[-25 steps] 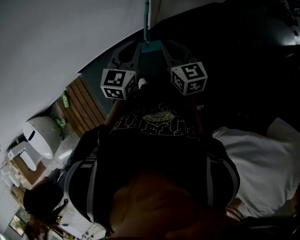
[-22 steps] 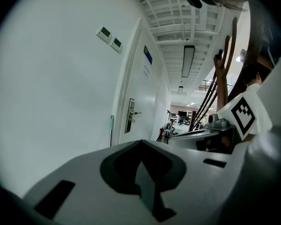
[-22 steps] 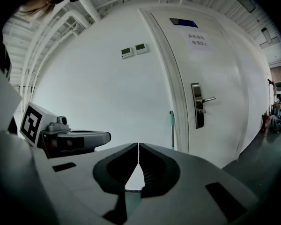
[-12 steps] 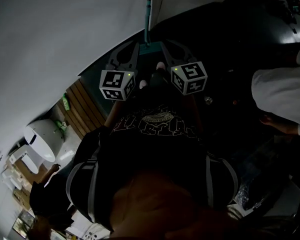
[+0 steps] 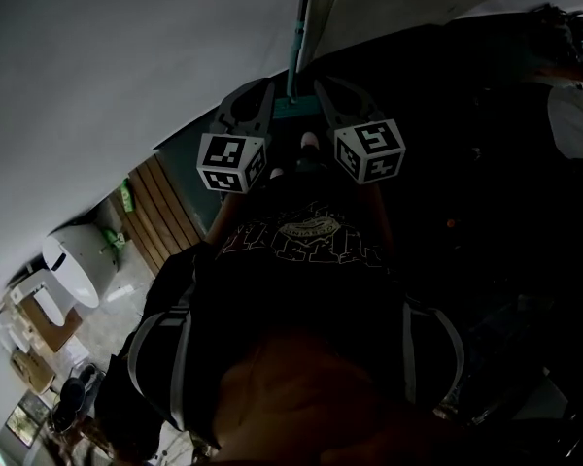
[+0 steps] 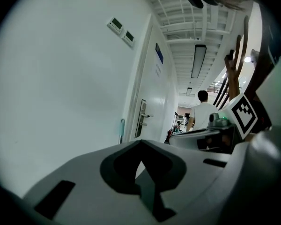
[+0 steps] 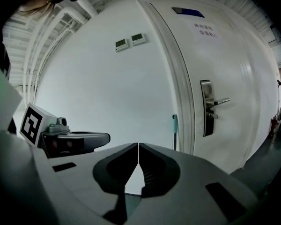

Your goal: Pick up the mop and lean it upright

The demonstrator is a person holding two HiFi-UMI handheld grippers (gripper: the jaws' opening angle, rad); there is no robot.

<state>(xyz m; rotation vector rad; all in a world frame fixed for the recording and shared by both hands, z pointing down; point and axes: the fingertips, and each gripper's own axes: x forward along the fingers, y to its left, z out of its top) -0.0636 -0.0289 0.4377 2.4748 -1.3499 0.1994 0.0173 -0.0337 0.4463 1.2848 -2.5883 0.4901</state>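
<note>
The mop (image 5: 295,37) is standing upright with its teal and white handle leaning against the white wall (image 5: 126,56), and in the head view its teal lower end is showing between the tips of the two grippers. In the right gripper view the teal handle (image 7: 175,125) is rising just beside the frame of a white door (image 7: 229,69), to the left of the metal door handle (image 7: 214,102); in the left gripper view the same handle (image 6: 122,129) is showing against the wall, ahead of the jaws and apart from them. The left gripper (image 6: 140,142) is pointing toward the wall with its jaws together and nothing between them. The right gripper (image 7: 138,146) is doing the same beside it, its jaws meeting along a thin line and holding nothing. Two small control panels (image 7: 131,41) are sitting high on the wall, left of the door. Farther down the corridor a person in a white shirt (image 6: 202,114) is standing with their back turned. In the head view a slatted wooden panel (image 5: 165,202) is lying at lower left.
</note>
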